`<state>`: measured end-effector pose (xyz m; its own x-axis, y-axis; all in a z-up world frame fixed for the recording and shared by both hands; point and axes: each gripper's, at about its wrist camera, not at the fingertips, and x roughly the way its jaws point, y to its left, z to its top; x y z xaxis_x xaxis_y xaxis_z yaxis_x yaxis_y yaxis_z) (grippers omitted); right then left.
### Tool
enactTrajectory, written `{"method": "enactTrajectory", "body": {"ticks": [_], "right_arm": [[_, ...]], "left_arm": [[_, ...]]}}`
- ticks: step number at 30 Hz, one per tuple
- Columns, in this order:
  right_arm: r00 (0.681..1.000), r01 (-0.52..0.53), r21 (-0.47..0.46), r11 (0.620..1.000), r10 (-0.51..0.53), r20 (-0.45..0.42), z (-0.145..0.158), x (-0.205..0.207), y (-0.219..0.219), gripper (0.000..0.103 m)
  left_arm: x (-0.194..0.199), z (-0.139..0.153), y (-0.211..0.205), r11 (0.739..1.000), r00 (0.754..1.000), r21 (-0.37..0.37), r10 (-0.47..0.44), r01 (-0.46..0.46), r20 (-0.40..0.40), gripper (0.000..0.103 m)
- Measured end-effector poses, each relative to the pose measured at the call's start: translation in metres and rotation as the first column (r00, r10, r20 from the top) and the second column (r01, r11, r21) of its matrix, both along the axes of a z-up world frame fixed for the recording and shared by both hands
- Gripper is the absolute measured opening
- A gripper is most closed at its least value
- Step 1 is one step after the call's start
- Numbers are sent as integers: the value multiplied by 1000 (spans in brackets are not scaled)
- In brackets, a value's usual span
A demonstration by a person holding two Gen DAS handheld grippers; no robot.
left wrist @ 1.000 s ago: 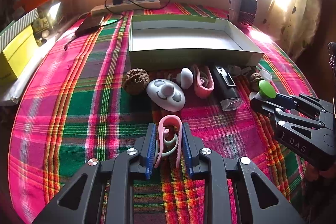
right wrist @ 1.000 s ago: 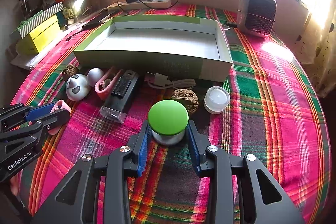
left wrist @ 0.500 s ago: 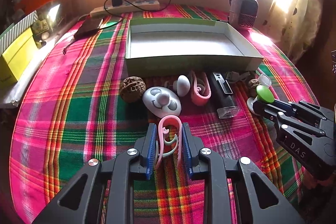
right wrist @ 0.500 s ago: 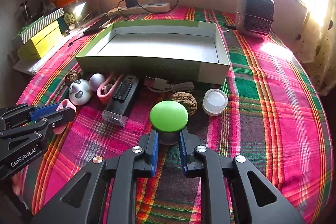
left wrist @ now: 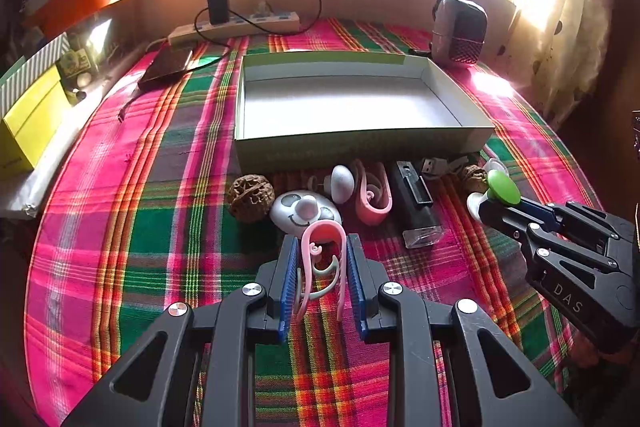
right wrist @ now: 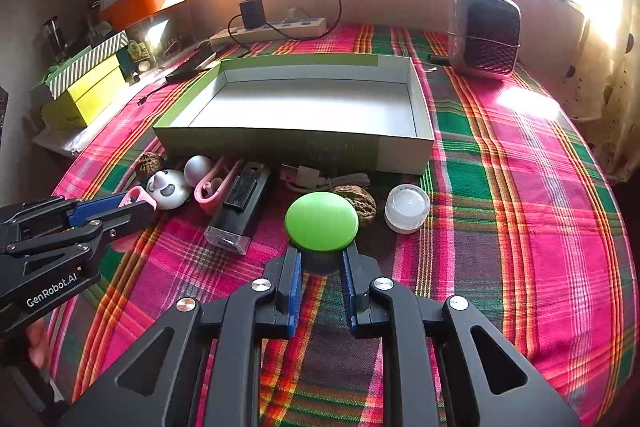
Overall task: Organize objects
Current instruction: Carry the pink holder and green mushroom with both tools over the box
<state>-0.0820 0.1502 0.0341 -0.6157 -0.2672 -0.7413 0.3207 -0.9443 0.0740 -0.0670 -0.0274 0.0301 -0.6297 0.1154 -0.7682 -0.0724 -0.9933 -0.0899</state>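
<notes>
Sunlit windows run behind a table [right wrist: 520, 187] spread with a pink, green and orange plaid cloth, on which an open shallow box [right wrist: 280, 147] sits toward the far edge, nothing in it. Along the box's near wall lies a row of small things: walnuts, a panda-faced toy [left wrist: 304, 213], a pink clip, a black lighter-like case [right wrist: 240, 207], a cable, a white cap [right wrist: 407, 207].

The left gripper [left wrist: 322, 275] pinches a pink curled clip [left wrist: 322, 255] between its blue pads, near the table's front edge. The right gripper [right wrist: 322, 275] has its pads pressed on the grey base under a green-domed button [right wrist: 321, 221], also in front of the box.

Both things are small for the pads; the thin clip could twist or spring out when lifted, and the button, gripped low under an overhanging dome, may tip or slip. With the two grippers near each other, they could collide over the box.

Readable writing: "GenRobot.AI" on the left gripper's side, "DAS" on the right gripper's.
</notes>
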Motion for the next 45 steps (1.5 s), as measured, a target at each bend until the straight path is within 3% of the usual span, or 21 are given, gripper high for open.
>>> {"method": "enactTrajectory", "body": {"ticks": [11,24,32,45], "right_arm": [[998,-21,2,1000,21,-57,27,-10,-5,18],[995,-39,-24,999,37,-89,52,-56,-14,18],[997,-54,-52,997,50,-65,47,-101,-26,18],[999,-45,-40,998,46,8,17,-163,-41,18]], "left_arm": [[-16,26,1,999,999,34,-16,17,-46,22],[-70,42,1,999,998,46,-25,28,-65,22],[-113,30,-7,999,1000,47,-3,4,-30,22],[-166,4,-8,1000,1000,30,-7,6,19,22]]}}
